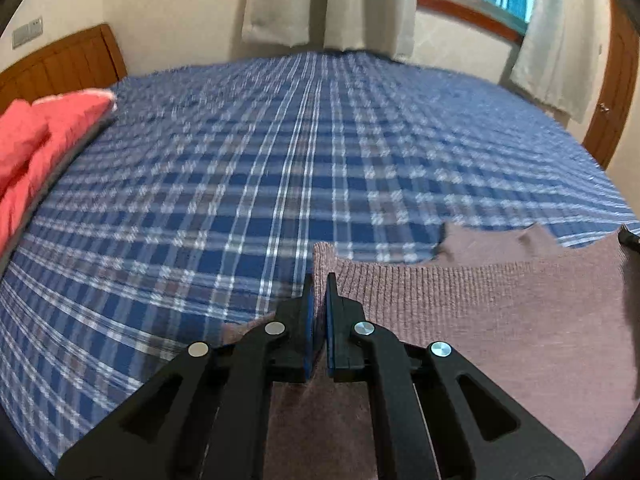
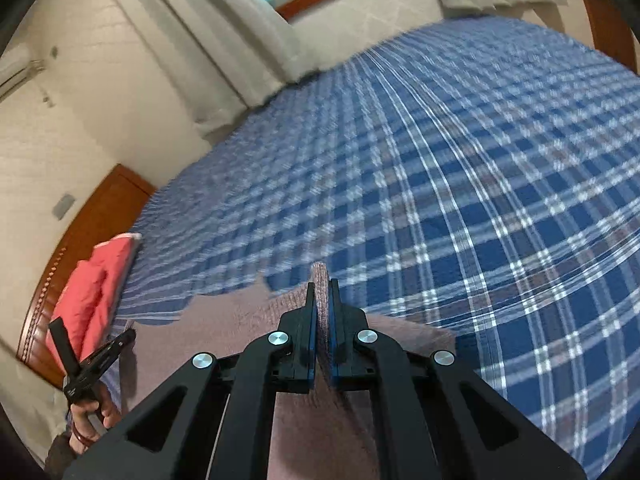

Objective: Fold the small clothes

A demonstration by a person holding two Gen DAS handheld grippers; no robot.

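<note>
Mauve knit garment (image 1: 500, 312) is held up over the bed (image 1: 248, 184), stretched between both grippers. Left gripper (image 1: 319, 286) is clamped tight on one edge of the knit: fabric pokes up past the fingertips and runs back between the blue pads (image 1: 307, 336). The rest of the garment spreads to the right of this gripper in the left wrist view, top edge ragged against the blue plaid sheet.

Right gripper (image 2: 322, 292) is likewise pinched on the garment (image 2: 224, 320), a ribbed fold sticking out just beyond the tips; here the cloth spreads to the left, toward the left gripper (image 2: 96, 356) and the person's hand (image 2: 90, 416) holding it at the frame's lower left.

Red pillow (image 1: 36, 140) lies by the wooden headboard (image 1: 60, 60), well apart from the garment. Curtains (image 1: 320, 0) hang behind the bed. Both views are motion-blurred.
</note>
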